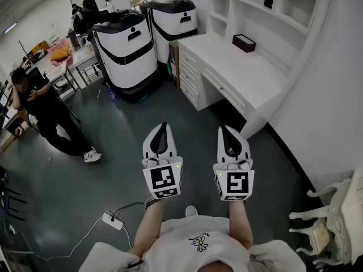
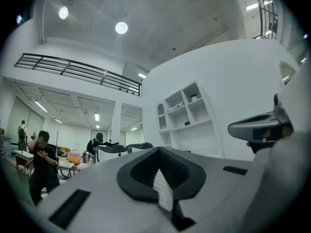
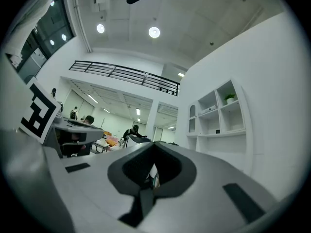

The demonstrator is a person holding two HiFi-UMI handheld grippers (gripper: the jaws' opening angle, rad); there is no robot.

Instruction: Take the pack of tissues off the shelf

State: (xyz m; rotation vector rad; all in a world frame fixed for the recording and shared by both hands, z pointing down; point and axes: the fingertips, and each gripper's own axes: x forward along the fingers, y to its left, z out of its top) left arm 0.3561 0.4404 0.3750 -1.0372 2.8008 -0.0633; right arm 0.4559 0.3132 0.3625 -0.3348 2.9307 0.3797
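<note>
Tissues not identifiable on far shelf (image 1: 266, 13); left gripper (image 1: 162, 130) and right gripper (image 1: 228, 135), both shut and empty, risk grabbing the wrong item.

Right gripper (image 3: 154, 154) jaws together, empty; shelf (image 3: 218, 114) ahead right.

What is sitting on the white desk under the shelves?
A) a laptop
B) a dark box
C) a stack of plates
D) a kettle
B: a small dark box sits on the white desk, towards its far end.
</note>
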